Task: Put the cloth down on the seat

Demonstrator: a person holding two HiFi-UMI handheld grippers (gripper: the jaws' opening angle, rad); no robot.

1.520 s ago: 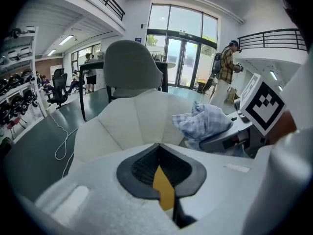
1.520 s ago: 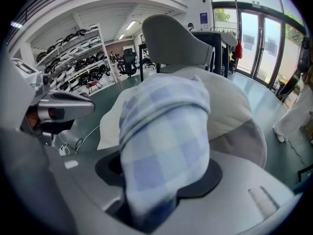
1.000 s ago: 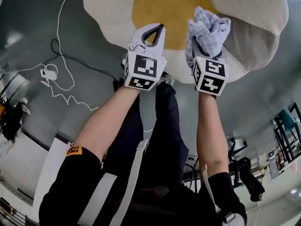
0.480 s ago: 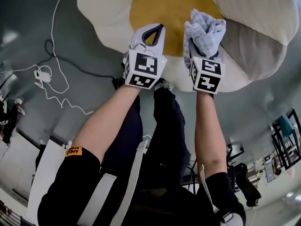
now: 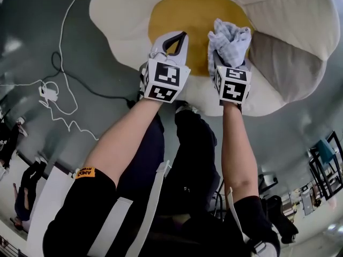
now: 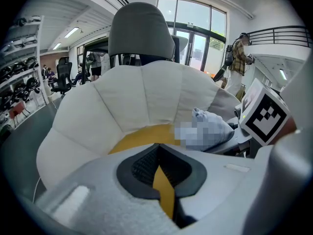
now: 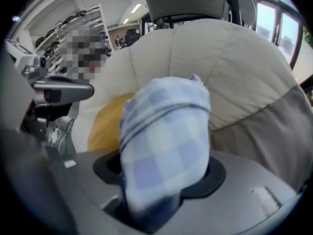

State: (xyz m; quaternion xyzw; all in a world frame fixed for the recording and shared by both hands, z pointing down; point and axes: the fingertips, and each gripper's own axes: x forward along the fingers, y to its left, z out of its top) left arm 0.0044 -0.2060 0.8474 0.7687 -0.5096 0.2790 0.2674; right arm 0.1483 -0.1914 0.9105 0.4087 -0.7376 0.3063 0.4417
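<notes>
We judge the task to be near its end but not finished. The cloth (image 5: 229, 39), a blue-and-white checked bundle, has not been laid down: it sits bunched between the jaws of the right gripper (image 5: 229, 57), and in the right gripper view it fills the whole gap, pressing against both sides. Those jaws are opening, so we read this as the start of the release.

The carrying part looks done. The cloth hangs over the right side of the yellow seat (image 5: 179, 9), close to where the yellow pad meets the white petal-shaped backrest (image 5: 278, 7). From the left gripper view it looks low over the pad, but we cannot tell whether any of it touches.

The left gripper (image 5: 181, 36) hovers just to the left, over the near part of the same pad. Its jaws are closed tip to tip with nothing between them, and it takes no part in the hold.

What remains, as we see it, is for the right jaws to part fully so the cloth drops onto the seat, and then for the gripper to pull clear.
</notes>
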